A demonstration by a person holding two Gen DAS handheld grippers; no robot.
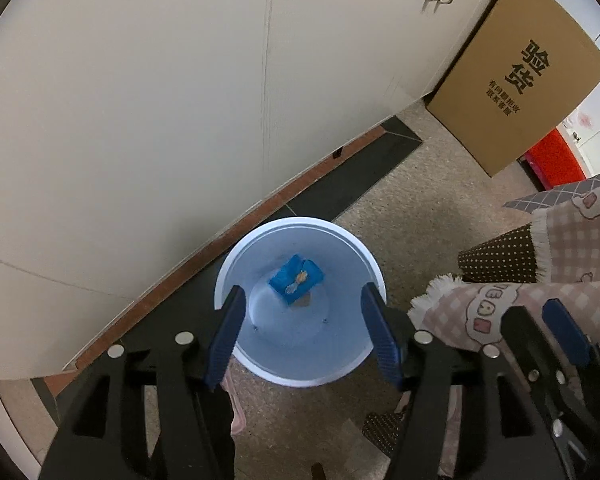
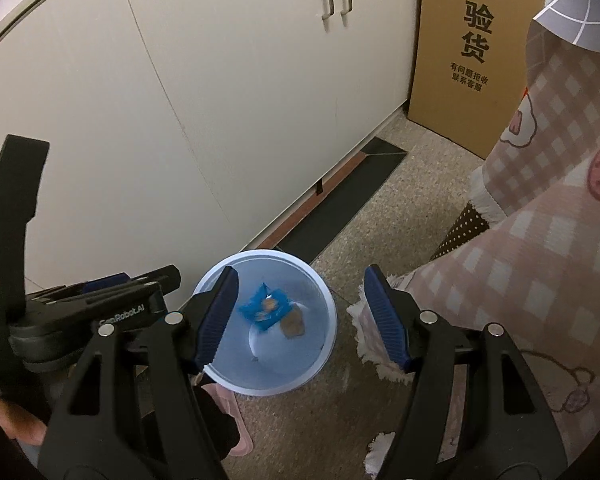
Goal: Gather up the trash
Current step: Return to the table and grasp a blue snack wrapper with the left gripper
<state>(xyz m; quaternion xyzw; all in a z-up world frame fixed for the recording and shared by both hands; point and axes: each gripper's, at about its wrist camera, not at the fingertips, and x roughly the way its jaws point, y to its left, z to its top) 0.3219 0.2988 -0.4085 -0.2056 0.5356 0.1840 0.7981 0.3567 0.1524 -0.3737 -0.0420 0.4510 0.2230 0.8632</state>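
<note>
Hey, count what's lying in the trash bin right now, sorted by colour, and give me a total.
Inside the bin:
Blue wrapper: 1
Brown scrap: 1
Total: 2

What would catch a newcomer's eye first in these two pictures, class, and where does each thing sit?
The pale blue bin stands on the speckled floor beside the cream cabinets, straight below both open grippers. A bright blue wrapper lies at its bottom, with a brown scrap beside it. A tall cardboard box with bold black print leans against the cabinets further back.
</note>
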